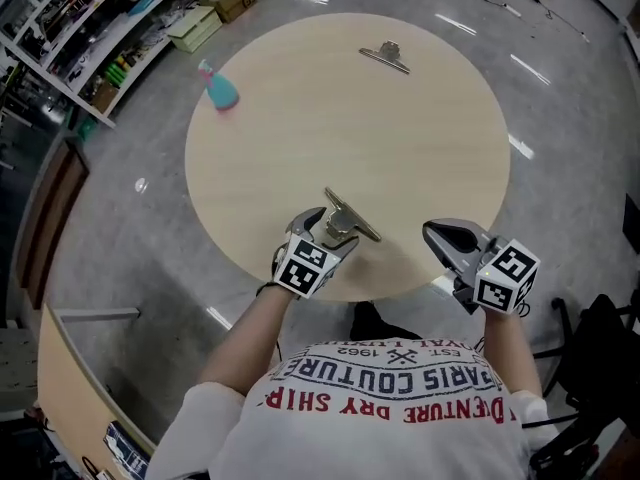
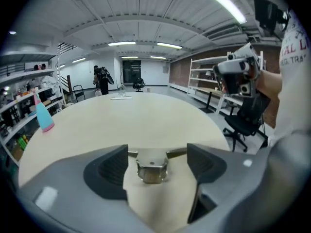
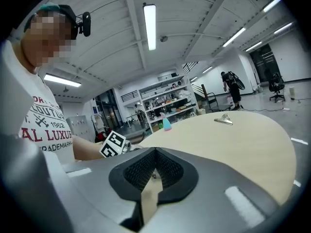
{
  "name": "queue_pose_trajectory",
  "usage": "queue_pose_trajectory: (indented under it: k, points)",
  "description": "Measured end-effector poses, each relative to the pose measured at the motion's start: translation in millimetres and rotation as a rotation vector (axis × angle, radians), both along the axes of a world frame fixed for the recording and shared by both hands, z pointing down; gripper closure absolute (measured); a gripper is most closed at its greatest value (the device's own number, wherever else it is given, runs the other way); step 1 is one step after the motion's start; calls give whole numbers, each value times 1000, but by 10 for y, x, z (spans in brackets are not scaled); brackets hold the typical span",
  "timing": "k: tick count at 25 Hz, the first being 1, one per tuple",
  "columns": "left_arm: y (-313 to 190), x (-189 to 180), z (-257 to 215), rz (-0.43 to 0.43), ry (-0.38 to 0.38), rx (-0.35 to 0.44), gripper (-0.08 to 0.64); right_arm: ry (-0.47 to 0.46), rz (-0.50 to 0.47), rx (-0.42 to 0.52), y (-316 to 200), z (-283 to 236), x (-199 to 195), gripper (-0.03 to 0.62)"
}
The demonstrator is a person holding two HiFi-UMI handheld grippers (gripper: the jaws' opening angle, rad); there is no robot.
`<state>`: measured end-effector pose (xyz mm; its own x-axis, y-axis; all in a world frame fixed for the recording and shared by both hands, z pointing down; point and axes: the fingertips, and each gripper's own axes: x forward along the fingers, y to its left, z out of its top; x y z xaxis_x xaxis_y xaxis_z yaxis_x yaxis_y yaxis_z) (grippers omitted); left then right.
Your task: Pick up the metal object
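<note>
A metal clip lies near the front edge of the round wooden table. My left gripper stands open around it. In the left gripper view the clip rests on the table between the wide-apart jaws of the left gripper, and the pads do not press on it. My right gripper hovers shut at the table's front right edge with nothing in it; its closed jaws show in the right gripper view. A second metal clip lies at the far side of the table.
A blue and pink spray bottle stands at the table's far left edge. Shelves with clutter line the room at the upper left. A black office chair stands to the right of the table.
</note>
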<state>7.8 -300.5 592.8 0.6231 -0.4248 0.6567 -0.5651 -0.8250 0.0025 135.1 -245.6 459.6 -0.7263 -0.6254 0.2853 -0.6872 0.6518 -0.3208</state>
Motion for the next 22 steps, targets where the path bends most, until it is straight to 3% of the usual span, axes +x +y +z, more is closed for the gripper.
queue_pose_trajectory:
  k: [8,16,22]
  points:
    - [-172,97,501,10,-64,-89,194,-11,42,-41,-160,197,201,592]
    - [-217,74,612,16,-101,-86,270,0,35,-67,-125,295,192,592]
    - [-187,80,548,18,-99,-63,276,-1,41,-69,-34,299,158,592]
